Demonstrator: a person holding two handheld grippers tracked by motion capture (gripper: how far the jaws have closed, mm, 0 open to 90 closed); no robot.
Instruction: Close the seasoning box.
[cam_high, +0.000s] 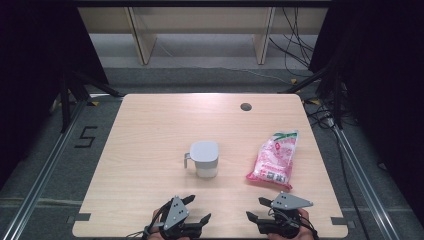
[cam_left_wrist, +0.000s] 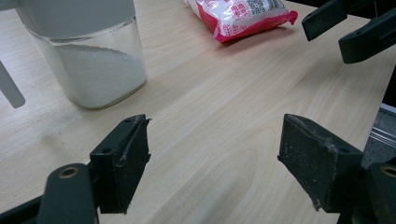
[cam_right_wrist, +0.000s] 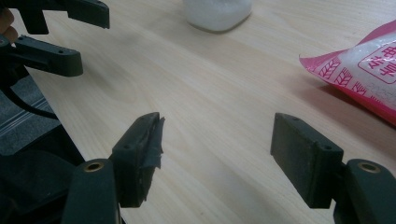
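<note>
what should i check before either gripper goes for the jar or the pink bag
1. Left gripper open and holding nothing: ok, jaws stand wide apart over bare wood.
2. Right gripper open and holding nothing: ok, jaws wide apart, nothing between them.
3. Jar upright with its grey lid on: ok; white grains fill its lower part.
4. Pink bag lying flat, apart from the jar: ok, it rests to the jar's right with bare table between them.
5. Bag sealed: cannot tell, its far end is too small to read.
6. Path from each gripper to its nearer thing free: ok, bare wood lies ahead of both.
</note>
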